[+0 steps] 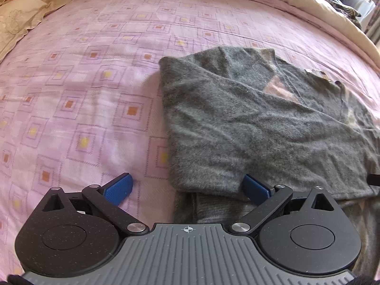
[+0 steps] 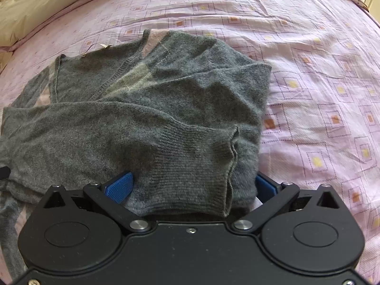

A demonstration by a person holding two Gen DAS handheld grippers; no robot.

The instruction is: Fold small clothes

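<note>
A grey sweater [image 1: 249, 123] lies partly folded on the bed's pink patterned sheet [image 1: 78, 90]. In the left wrist view the left gripper [image 1: 187, 187] has its blue fingers [image 1: 118, 188] spread wide: one rests over bare sheet, the other touches the sweater's near edge, and the garment spreads ahead and out to that side. The folded side edge runs straight ahead between the fingers. This view alone shows a cream pillow [image 1: 21, 21] far ahead beyond the bare-sheet finger, and a small tag [image 1: 318, 73] at the neckline.

The right wrist view shows what the left does not: a ribbed sleeve cuff [image 2: 201, 163] draped across the folded body, lying between the spread fingers of the right gripper [image 2: 192, 186]. One blue finger [image 2: 120, 187] presses against the knit; the other is half hidden behind the cuff's open end. Neither gripper pinches the fabric.
</note>
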